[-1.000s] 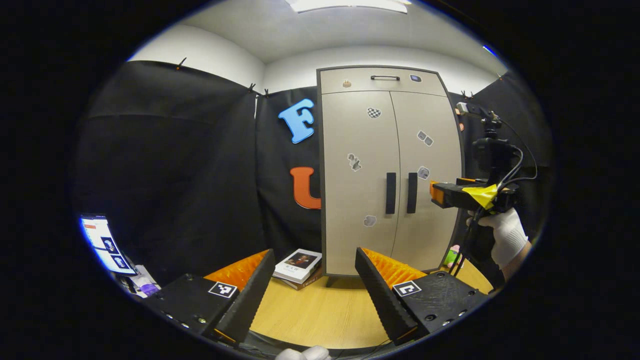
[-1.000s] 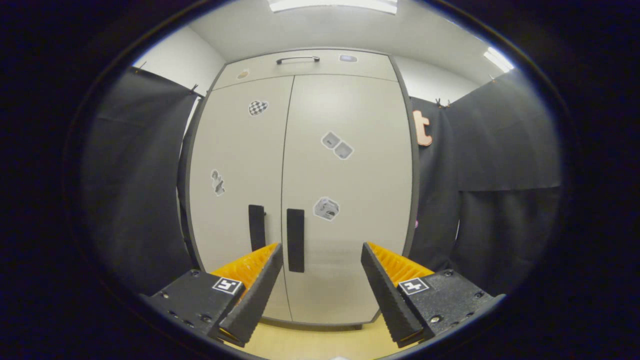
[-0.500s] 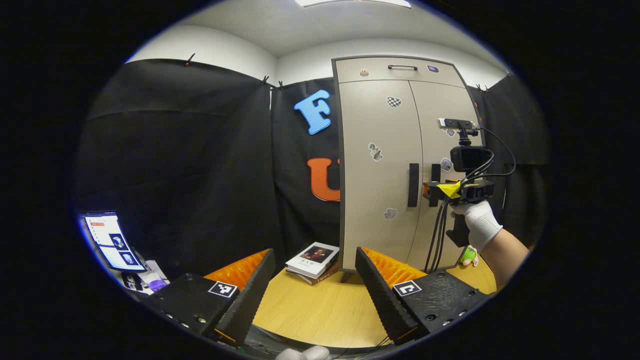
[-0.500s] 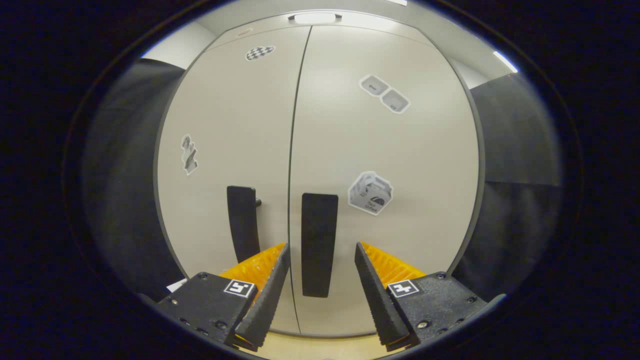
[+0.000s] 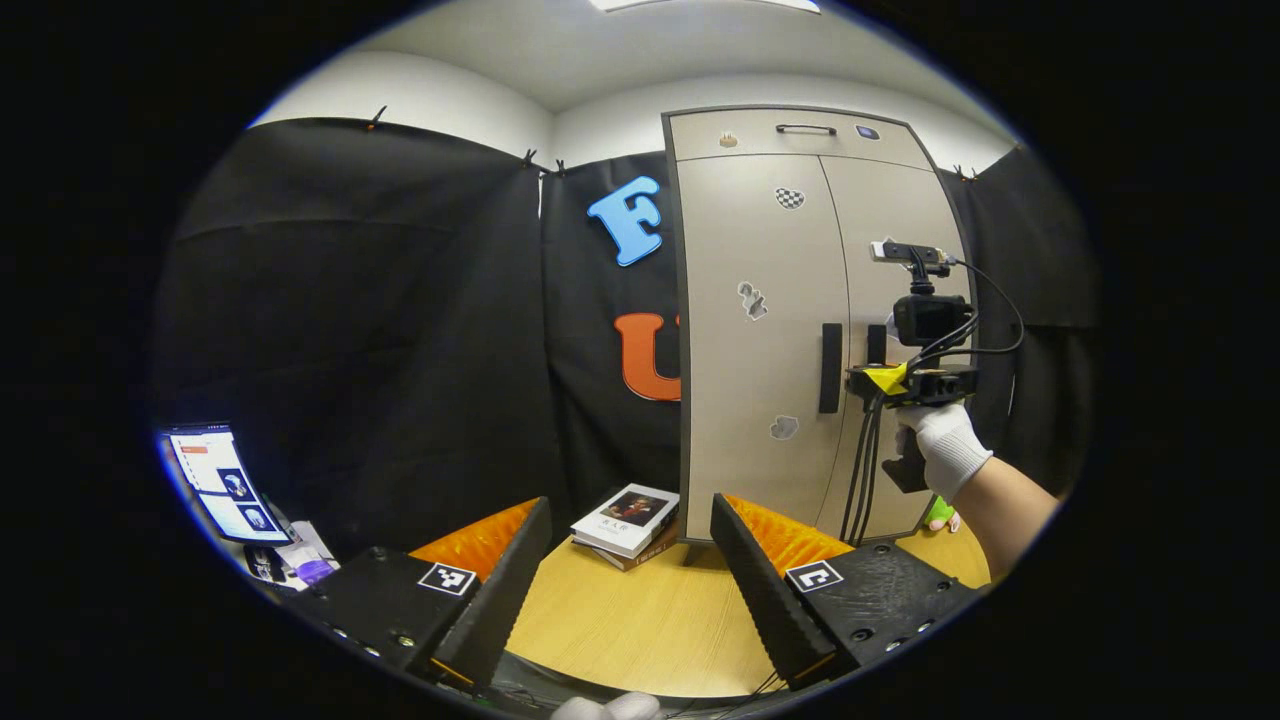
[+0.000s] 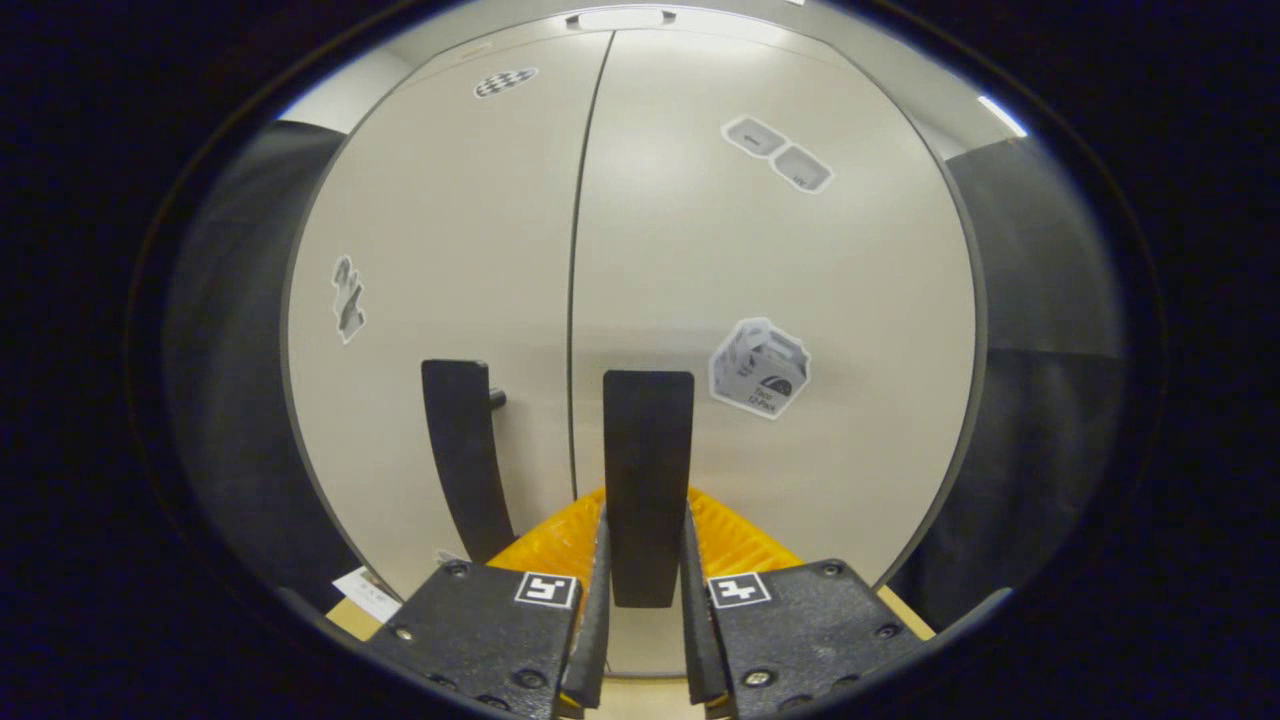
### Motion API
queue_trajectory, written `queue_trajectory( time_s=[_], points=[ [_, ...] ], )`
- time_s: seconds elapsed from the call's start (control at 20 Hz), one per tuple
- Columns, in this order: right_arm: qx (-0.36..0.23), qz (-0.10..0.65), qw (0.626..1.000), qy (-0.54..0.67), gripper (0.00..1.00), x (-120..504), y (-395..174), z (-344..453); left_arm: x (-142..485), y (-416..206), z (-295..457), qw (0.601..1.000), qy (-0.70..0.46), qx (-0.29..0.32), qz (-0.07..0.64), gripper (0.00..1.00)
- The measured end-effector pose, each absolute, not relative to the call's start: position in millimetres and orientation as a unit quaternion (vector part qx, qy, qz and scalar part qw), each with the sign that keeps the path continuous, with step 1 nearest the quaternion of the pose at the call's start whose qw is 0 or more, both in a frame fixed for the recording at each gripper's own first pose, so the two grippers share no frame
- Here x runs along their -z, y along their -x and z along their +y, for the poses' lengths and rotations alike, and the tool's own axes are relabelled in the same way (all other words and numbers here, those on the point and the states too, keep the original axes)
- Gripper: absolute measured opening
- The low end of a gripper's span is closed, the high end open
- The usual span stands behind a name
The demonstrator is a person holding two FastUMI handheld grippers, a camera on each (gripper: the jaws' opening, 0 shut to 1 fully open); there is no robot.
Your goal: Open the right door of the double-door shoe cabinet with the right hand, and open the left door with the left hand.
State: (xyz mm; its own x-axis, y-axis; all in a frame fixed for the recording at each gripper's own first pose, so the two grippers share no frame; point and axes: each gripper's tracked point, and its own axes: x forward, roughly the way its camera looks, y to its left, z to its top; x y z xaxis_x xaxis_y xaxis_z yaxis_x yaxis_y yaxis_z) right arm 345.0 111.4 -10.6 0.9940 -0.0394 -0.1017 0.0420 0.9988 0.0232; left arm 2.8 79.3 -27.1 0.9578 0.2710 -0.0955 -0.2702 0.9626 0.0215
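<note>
A tall beige shoe cabinet [image 5: 760, 260] with two closed doors stands on the wooden table. In the right gripper view my right gripper [image 6: 645, 560] is shut on the black handle of the right door [image 6: 648, 440], one finger on each side. The left door's black handle [image 6: 460, 450] stands free beside it. In the left gripper view my left gripper [image 5: 630, 570] hangs open over the table, well short of the cabinet, while the right gripper [image 5: 905, 380], held by a gloved hand [image 5: 945, 450], sits at the right handle. The left handle [image 5: 830, 367] is bare.
A stack of books [image 5: 625, 520] lies on the wooden table [image 5: 640, 630] by the cabinet's left foot. A lit screen [image 5: 215, 485] stands at the far left. A small green thing [image 5: 937, 512] sits by the cabinet's right foot. Black cloth walls surround the booth.
My right gripper moved in on the right door's handle and shut on it. The left gripper stayed open, its view swinging left a little earlier on. Both doors remain closed.
</note>
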Motion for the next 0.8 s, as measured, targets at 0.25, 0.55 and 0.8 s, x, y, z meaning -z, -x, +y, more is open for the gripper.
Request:
queue_trajectory(
  time_s=[0.25,0.55,0.8],
  points=[
    [0.002,0.055,0.998,-0.018,0.25,10,-328,110,28,1,81,0.991,0.003,-0.128,0.044,0.96],
    [-0.013,0.054,0.998,-0.015,0.22,14,-282,98,26,15,78,0.994,0.004,-0.107,0.035,0.96],
    [-0.014,0.055,0.998,-0.015,0.2,17,-243,79,28,27,66,0.996,0.004,-0.08,0.031,0.96]
  ],
)
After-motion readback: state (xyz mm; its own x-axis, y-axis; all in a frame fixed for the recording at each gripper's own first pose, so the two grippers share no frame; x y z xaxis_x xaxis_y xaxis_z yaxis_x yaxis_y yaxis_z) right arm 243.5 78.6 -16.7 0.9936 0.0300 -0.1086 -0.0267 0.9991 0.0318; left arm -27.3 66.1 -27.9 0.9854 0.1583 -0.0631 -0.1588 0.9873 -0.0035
